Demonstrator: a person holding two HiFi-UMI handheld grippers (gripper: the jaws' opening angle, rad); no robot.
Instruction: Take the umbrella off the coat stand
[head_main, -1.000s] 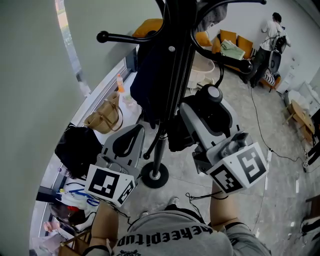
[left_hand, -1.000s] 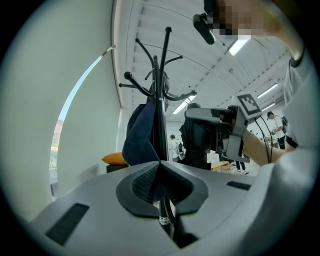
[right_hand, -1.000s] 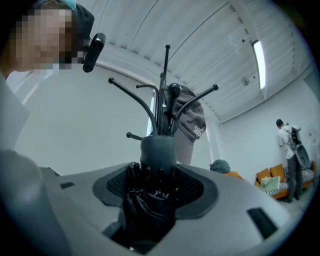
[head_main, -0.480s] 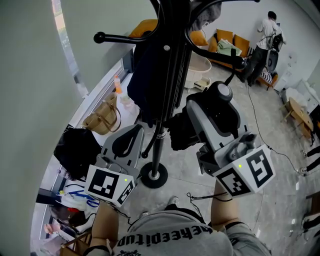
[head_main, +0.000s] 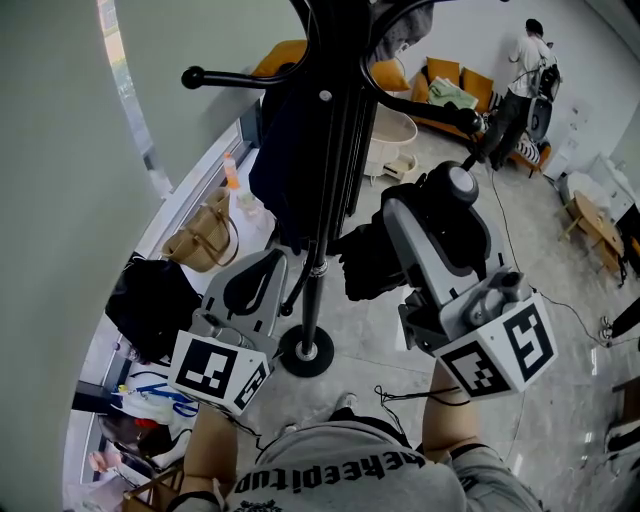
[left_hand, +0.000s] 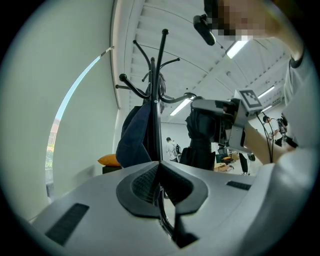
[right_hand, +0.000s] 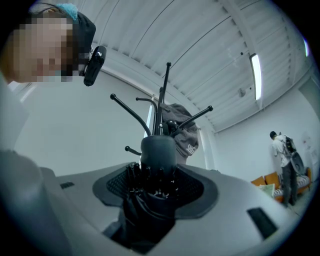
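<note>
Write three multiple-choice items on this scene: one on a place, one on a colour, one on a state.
1. Where does the tan soft handbag lie? A on the pale ledge along the wall B on a sofa C on a hook
2. What colour is the folded fabric umbrella? A red B black C white
3. How is the grey two-jaw right gripper? A open and empty B shut on nothing C shut on the umbrella
1 A: it sits on the ledge beside the wall. 2 B: its canopy and cap are black. 3 C: its pads press the umbrella's folds.
</note>
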